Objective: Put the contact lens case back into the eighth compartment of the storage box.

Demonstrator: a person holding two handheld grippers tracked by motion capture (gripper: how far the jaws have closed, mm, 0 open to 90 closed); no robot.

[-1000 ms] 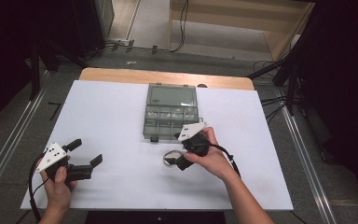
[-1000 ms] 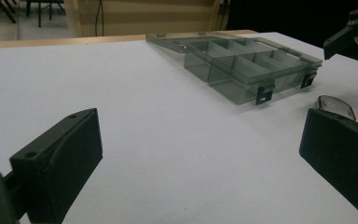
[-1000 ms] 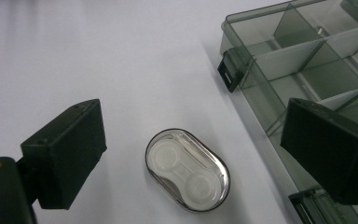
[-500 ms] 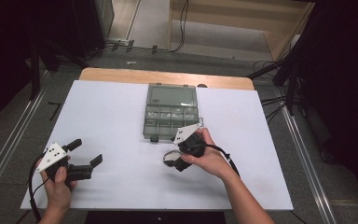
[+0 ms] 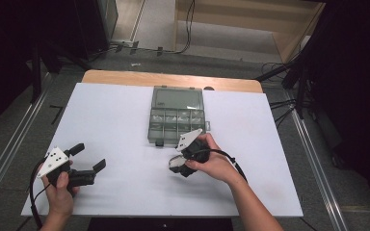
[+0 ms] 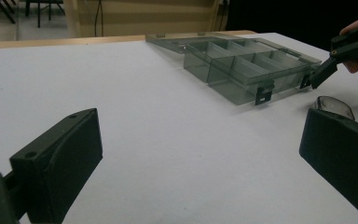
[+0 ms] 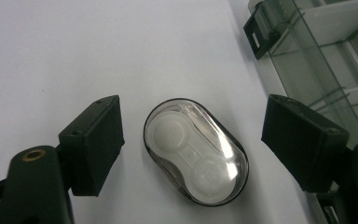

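Note:
A small oval clear case [image 7: 196,151] with a white two-cup insert lies flat on the white table, between the spread jaws of my right gripper [image 7: 193,140], which is open and touches nothing. In the high view that case [image 5: 175,161] sits just in front of the smoky compartment box [image 5: 177,121], under my right gripper [image 5: 179,165]. My left gripper [image 5: 87,157] stands open at the table's front left, empty. In the left gripper view its jaws frame the box [image 6: 242,65] and the oval case [image 6: 334,106] far right.
The compartment box has its lid folded back and several dividers, with black latches [image 7: 258,32] on its front edge. The white table top [image 5: 120,120] has a wooden strip [image 5: 171,79] at the back. Metal rails and cables run along the floor at both sides.
My right gripper has shifted left and lower, coming down over the oval case. The left gripper has stayed where it was.

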